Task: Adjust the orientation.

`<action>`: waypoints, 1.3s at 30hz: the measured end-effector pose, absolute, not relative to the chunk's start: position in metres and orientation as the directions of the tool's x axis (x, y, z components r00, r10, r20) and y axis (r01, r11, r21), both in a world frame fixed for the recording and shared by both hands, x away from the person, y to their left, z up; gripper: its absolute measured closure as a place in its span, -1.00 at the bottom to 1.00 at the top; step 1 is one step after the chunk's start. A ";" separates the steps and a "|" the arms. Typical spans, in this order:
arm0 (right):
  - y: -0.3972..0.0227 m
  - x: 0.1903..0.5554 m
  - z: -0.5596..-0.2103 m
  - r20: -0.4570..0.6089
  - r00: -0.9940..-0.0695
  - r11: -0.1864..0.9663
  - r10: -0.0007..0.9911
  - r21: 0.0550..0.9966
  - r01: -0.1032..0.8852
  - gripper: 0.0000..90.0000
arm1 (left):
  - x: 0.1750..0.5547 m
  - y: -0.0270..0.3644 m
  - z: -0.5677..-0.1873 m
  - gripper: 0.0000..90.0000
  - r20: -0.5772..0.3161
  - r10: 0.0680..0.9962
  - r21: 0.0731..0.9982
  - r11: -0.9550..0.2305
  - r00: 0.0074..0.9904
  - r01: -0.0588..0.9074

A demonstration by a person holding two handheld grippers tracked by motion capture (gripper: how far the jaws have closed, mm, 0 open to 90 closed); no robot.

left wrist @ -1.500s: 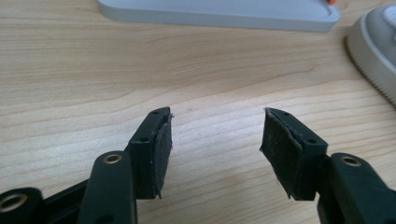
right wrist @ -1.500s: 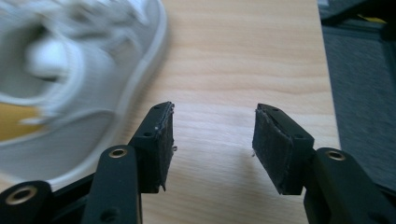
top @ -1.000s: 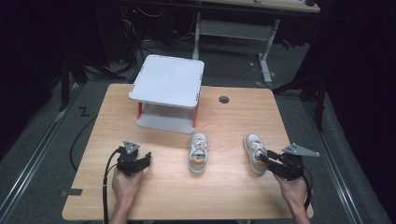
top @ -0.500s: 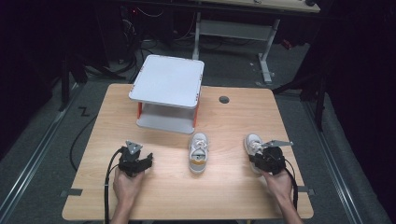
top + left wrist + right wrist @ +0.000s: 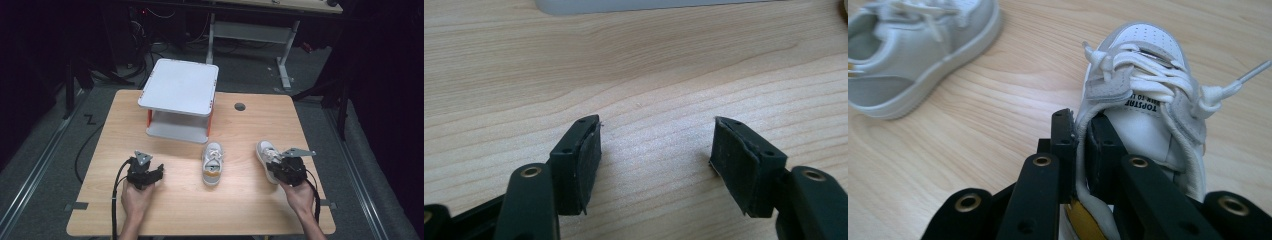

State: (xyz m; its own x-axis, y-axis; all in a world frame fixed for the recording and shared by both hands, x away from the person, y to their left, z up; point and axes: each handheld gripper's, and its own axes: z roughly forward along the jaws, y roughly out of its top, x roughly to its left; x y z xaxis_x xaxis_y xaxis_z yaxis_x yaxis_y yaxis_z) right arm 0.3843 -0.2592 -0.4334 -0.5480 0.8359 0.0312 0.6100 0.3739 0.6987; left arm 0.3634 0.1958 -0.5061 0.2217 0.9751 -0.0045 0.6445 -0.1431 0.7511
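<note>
Two small white-and-grey sneakers lie on the wooden table (image 5: 250,125). One sneaker (image 5: 213,163) (image 5: 908,50) rests in the middle, toe pointing away from me. The other sneaker (image 5: 265,152) (image 5: 1148,100) is at the right. My right gripper (image 5: 276,167) (image 5: 1082,145) has just been closing and is shut on that shoe's collar wall, one pad inside the opening, one outside. My left gripper (image 5: 156,170) (image 5: 656,150) sits at the left front of the table, open, with bare wood between its fingers (image 5: 584,160).
A white two-tier shelf (image 5: 180,97) with orange posts stands at the back left of the table; its lower edge (image 5: 649,5) shows ahead of the left gripper. A small round hole (image 5: 240,106) is in the tabletop behind the shoes.
My right gripper moved left onto the right sneaker and its jaws closed on the collar. The left gripper stayed put.
</note>
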 end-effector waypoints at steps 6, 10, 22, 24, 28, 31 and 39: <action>-0.226 0.388 -0.431 0.016 -0.613 0.435 0.790 0.690 0.579 0.85 | 0.363 0.196 -0.506 -0.18 -0.008 0.975 0.751 -0.141 0.222 0.646; -0.204 0.391 -0.434 -0.006 -0.642 0.479 0.767 0.672 0.565 0.85 | 0.363 0.196 -0.506 -0.19 -0.010 0.975 0.751 -0.140 0.223 0.645; -0.162 0.398 -0.444 -0.046 -0.669 0.549 0.742 0.615 0.566 0.85 | 0.363 0.197 -0.506 -0.21 -0.012 0.976 0.749 -0.135 0.217 0.648; -0.156 0.398 -0.445 -0.052 -0.668 0.551 0.743 0.614 0.565 0.83 | 0.362 0.196 -0.506 -0.22 -0.010 0.977 0.748 -0.133 0.212 0.650; -0.150 0.399 -0.446 -0.017 -0.677 0.544 0.736 0.610 0.576 0.71 | 0.361 0.195 -0.506 -0.23 -0.005 0.978 0.748 -0.135 0.210 0.649; -0.145 0.399 -0.449 0.023 -0.696 0.546 0.717 0.603 0.582 0.56 | 0.361 0.195 -0.506 -0.23 -0.004 0.978 0.748 -0.136 0.210 0.649; -0.140 0.400 -0.450 0.041 -0.704 0.534 0.709 0.621 0.574 0.30 | 0.361 0.195 -0.506 -0.24 -0.007 0.978 0.748 -0.134 0.210 0.649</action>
